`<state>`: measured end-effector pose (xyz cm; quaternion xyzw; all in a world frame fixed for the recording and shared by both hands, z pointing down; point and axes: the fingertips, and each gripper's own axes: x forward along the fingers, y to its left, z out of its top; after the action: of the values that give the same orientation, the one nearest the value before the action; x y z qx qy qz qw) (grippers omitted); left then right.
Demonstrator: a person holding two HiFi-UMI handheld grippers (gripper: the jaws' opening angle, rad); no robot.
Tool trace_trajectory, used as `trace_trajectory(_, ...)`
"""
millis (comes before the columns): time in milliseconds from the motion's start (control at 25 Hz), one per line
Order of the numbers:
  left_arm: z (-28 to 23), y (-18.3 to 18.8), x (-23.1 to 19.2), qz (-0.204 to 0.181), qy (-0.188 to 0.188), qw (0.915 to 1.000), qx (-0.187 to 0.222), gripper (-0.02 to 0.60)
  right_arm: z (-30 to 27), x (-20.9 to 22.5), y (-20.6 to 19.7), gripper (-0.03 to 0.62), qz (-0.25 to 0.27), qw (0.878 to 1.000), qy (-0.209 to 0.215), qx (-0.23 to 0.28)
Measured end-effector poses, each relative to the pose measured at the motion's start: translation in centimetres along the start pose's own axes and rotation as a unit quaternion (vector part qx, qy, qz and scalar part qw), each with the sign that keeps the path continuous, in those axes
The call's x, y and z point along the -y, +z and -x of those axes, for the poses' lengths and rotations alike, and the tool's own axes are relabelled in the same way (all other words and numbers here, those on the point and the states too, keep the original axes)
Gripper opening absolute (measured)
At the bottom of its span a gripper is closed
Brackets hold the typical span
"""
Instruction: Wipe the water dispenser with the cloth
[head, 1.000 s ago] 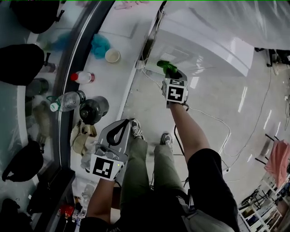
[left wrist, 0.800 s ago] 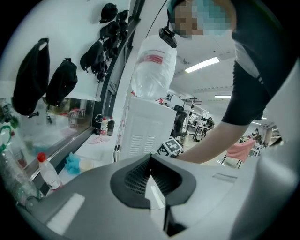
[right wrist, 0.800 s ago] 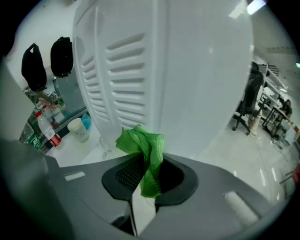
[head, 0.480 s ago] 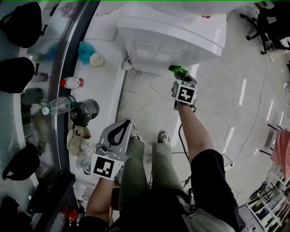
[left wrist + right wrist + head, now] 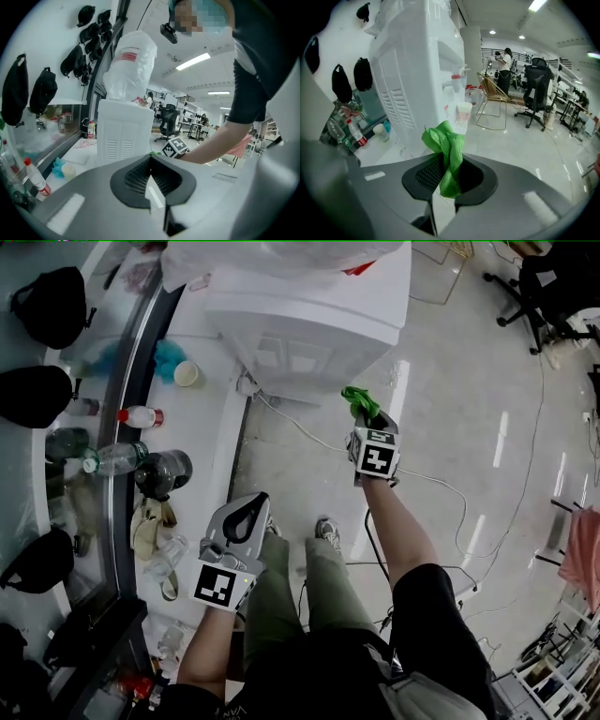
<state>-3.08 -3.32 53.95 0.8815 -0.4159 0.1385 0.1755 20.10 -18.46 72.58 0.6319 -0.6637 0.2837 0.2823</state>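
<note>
The white water dispenser (image 5: 309, 320) stands at the top of the head view, with a plastic-covered bottle on top (image 5: 129, 65). My right gripper (image 5: 364, 416) is shut on a bunched green cloth (image 5: 359, 399), held just right of the dispenser's lower side and apart from it. In the right gripper view the cloth (image 5: 447, 146) sticks up from between the jaws, with the dispenser's vented side (image 5: 417, 79) close ahead. My left gripper (image 5: 249, 512) hangs low by the person's left leg, shut on nothing, and points toward the dispenser's back panel (image 5: 123, 133).
A white ledge (image 5: 202, 427) at the left carries bottles (image 5: 141, 415), a paper cup (image 5: 187, 373) and a blue cloth (image 5: 170, 354). Black bags (image 5: 47, 301) hang on the wall. Cables (image 5: 309, 432) trail over the glossy floor. A wire chair (image 5: 492, 96) and office chair (image 5: 536, 86) stand beyond.
The right gripper with the cloth has come away from the dispenser's side and now sits lower and to the right of it. The left gripper has barely moved.
</note>
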Motion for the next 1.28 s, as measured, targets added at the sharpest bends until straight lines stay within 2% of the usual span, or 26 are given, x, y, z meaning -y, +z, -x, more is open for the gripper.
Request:
trace_trajectory(160, -0.4, 1.6, 1.8, -0.010, 0.010, 0.9991, 0.039, -0.002, 5.0, -0.5, 0.3, 0.080, 0.011, 0.999, 0.039, 0.016)
trace_trajectory(400, -0.4, 4.6, 5.3, -0.015, 0.015, 0.9978, 0.062, -0.002, 14.0, -0.7, 1.2, 0.079, -0.023, 0.995, 0.087, 0.050)
trace_trajectory(640, 0.2, 7.0, 8.7, -0.028, 0.013, 0.9966, 0.077, -0.002, 22.2, -1.1, 3.7, 0.080, -0.014, 0.987, 0.127, 0.100)
trace_trajectory(960, 2.8, 10.4, 10.9, -0.020, 0.046, 0.9932, 0.105, -0.002, 30.3, -0.7, 6.1, 0.078, -0.012, 0.977, 0.157, 0.144)
trace_trajectory(1160, 4.8, 12.4, 12.8, -0.048, 0.045, 0.9920, 0.108, -0.002, 34.7, -1.0, 7.7, 0.078, 0.005, 0.969, 0.182, 0.169)
trace_trajectory(1280, 5.9, 13.8, 13.1, -0.052, 0.062, 0.9893, 0.122, -0.002, 36.9, -1.3, 9.1, 0.078, 0.022, 0.962, 0.193, 0.191)
